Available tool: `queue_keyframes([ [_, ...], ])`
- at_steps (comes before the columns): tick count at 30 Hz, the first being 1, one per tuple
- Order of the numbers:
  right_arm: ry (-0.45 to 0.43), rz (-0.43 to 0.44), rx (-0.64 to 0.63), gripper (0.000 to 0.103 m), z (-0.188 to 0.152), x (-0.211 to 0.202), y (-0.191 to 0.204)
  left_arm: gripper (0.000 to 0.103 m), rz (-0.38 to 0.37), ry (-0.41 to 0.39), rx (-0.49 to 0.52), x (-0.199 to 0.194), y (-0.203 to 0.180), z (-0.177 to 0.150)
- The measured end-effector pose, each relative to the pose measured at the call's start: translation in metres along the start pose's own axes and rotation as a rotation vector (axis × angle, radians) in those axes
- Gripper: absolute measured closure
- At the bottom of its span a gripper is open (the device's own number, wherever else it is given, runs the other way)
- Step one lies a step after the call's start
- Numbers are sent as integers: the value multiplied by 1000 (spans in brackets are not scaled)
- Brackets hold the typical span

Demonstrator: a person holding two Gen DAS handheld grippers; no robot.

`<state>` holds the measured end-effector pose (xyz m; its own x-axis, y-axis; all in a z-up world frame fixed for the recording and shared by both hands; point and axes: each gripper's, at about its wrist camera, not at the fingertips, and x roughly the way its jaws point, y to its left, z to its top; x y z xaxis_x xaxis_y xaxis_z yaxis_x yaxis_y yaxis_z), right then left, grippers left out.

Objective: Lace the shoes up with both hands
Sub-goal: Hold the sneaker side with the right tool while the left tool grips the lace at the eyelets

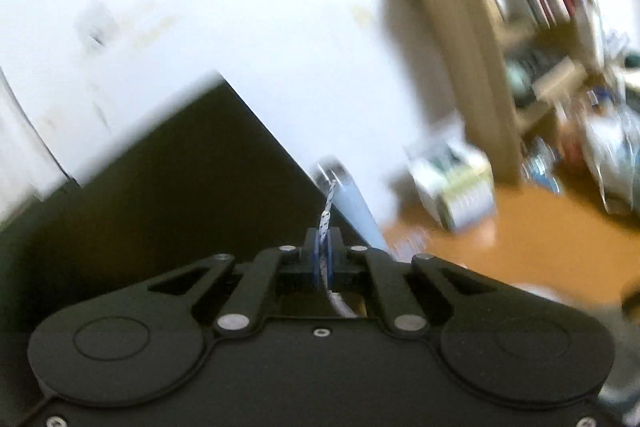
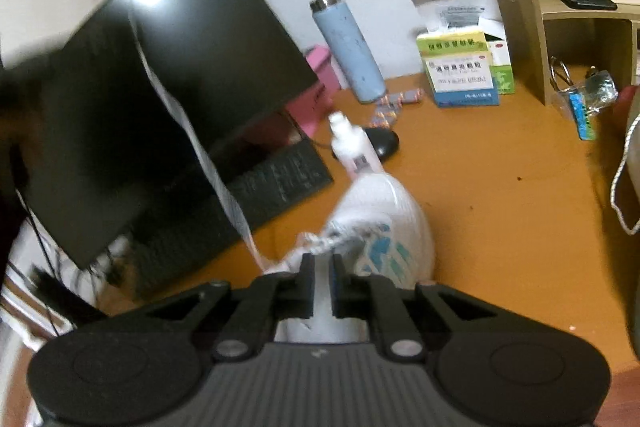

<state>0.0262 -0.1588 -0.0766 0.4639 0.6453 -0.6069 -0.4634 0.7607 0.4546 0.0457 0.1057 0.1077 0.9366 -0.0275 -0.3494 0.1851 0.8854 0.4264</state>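
Note:
In the right wrist view a white shoe [image 2: 394, 211] with blue markings lies on the orange desk [image 2: 500, 187], just beyond my right gripper [image 2: 323, 263]. Its jaws stand a narrow way apart, and a white part of the shoe shows in the gap. A white lace flecked with blue [image 2: 200, 147] runs from the shoe up and left across the dark monitor. The left wrist view is blurred. There my left gripper [image 1: 325, 233] is shut on the lace [image 1: 327, 207], whose end sticks up past the fingertips.
A black monitor [image 2: 180, 67] and keyboard [image 2: 276, 183] fill the left. Behind the shoe are a white spray bottle [image 2: 354, 143], a mouse [image 2: 384, 141], a blue flask [image 2: 348, 51], a pink box [image 2: 316, 87] and medicine boxes [image 2: 460, 67]. A wooden shelf [image 2: 580, 15] stands at the right.

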Motion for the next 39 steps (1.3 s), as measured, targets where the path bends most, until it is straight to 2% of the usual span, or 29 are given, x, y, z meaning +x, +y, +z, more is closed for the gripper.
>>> queue_keyframes([
  [3, 10, -23, -35, 87, -6, 0, 2, 102, -135, -1, -35, -4, -27, -2],
  [8, 16, -66, -88, 87, -11, 0, 4, 102, -326, 104, 55, 4, -111, -42],
  [9, 18, -73, -97, 87, -12, 1, 4, 102, -388, 138, 63, 9, -132, -56],
  [14, 23, -106, -154, 87, -17, 4, 7, 102, -480, 271, 95, 27, -185, -98],
  [21, 36, -115, -123, 87, -25, 6, -4, 102, -472, 394, 41, 53, -197, -110],
  [29, 23, -62, -64, 86, -26, 3, -18, 102, -437, 501, 49, 73, -213, -115],
  [33, 19, -51, -43, 79, -27, 1, -26, 102, -420, 534, 49, 77, -214, -117],
  [39, 23, -29, -42, 79, -26, 2, -29, 102, -403, 559, 42, 83, -215, -117],
])
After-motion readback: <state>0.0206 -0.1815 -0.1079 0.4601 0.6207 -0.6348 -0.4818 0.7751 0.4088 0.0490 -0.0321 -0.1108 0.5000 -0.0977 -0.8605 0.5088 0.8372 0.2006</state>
